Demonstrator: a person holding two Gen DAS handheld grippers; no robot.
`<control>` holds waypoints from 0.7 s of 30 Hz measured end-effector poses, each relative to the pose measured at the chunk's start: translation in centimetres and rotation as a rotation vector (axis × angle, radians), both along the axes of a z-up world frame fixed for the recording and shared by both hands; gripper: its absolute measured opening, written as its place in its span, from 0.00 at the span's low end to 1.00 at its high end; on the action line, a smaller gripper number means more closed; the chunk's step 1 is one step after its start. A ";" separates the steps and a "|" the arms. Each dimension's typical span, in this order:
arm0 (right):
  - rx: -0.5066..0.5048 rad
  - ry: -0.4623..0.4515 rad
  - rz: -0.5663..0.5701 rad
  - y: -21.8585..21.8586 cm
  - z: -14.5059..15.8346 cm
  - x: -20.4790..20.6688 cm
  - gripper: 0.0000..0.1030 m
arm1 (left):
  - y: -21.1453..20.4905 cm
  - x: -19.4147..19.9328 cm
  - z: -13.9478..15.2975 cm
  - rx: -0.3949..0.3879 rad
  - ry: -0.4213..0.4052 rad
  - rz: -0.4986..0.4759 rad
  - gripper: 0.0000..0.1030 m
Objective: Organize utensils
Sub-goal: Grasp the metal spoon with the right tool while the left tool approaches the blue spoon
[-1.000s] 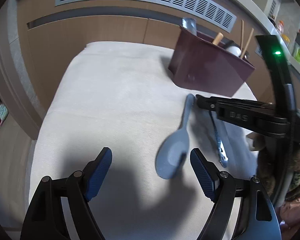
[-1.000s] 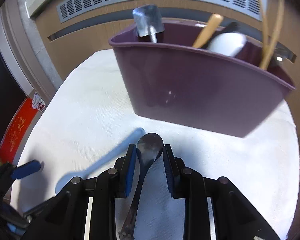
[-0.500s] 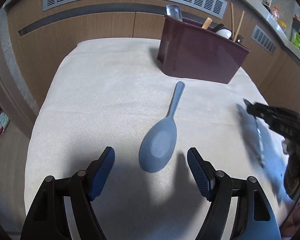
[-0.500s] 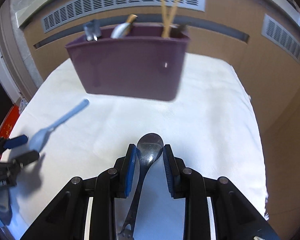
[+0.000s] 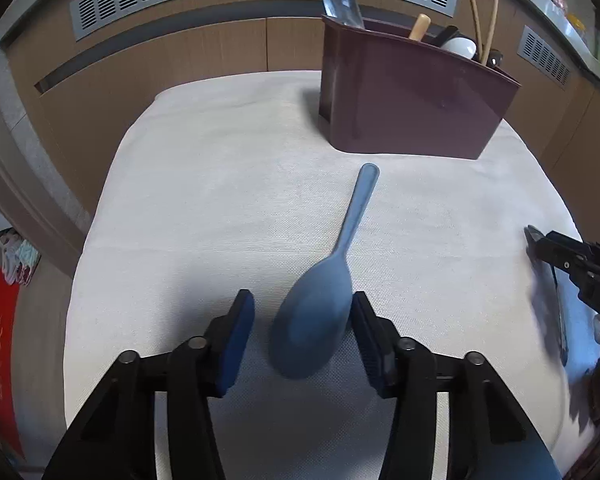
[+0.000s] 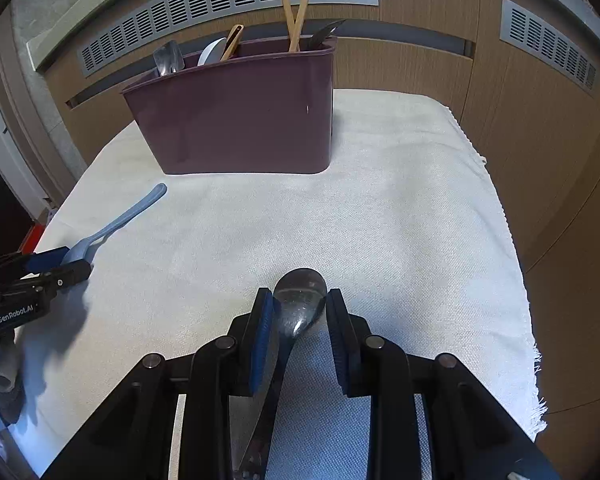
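Observation:
A light blue plastic spoon [image 5: 312,320] lies on the white cloth, its handle pointing toward the maroon utensil holder [image 5: 412,100]. My left gripper [image 5: 300,306] straddles the spoon's bowl and its jaws are closing. The right pad touches the bowl's edge, while the left pad stands apart from it. My right gripper [image 6: 299,300] is shut on the bowl of a metal spoon [image 6: 300,290], held above the cloth with the handle running back under the gripper. It is on the right of the table, in front of the holder [image 6: 236,120].
The holder holds wooden chopsticks [image 6: 296,0], a white ladle, a wooden handle and a metal scoop. The white cloth [image 6: 400,200] covers the table; its fringed edge is at the right. Wooden cabinets with vent grilles stand behind. A red bag sits on the floor at the left.
My left gripper moved forward over the blue spoon's bowl and its jaws narrowed. My right gripper, still holding the metal spoon, pulled back from the holder and swung to the right.

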State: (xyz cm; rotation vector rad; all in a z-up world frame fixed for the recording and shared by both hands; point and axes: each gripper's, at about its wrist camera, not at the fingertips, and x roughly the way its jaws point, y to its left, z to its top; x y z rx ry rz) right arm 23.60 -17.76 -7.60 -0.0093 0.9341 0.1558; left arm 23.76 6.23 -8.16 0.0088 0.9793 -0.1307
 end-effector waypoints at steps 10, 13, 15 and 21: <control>0.011 -0.045 0.010 -0.5 1.1 -1.3 0.25 | -0.8 -1.8 2.9 -0.004 -0.076 -0.008 0.30; 0.013 -0.057 0.008 -0.5 1.4 -1.7 0.25 | -1.3 -2.7 4.1 0.007 -0.111 -0.029 0.29; 0.015 -0.065 0.008 -0.5 1.7 -2.0 0.25 | -1.6 -3.1 4.7 0.009 -0.132 -0.039 0.21; 0.013 -0.101 0.026 -0.4 3.0 -3.1 0.25 | -2.2 -4.2 7.0 -0.004 -0.193 -0.059 0.19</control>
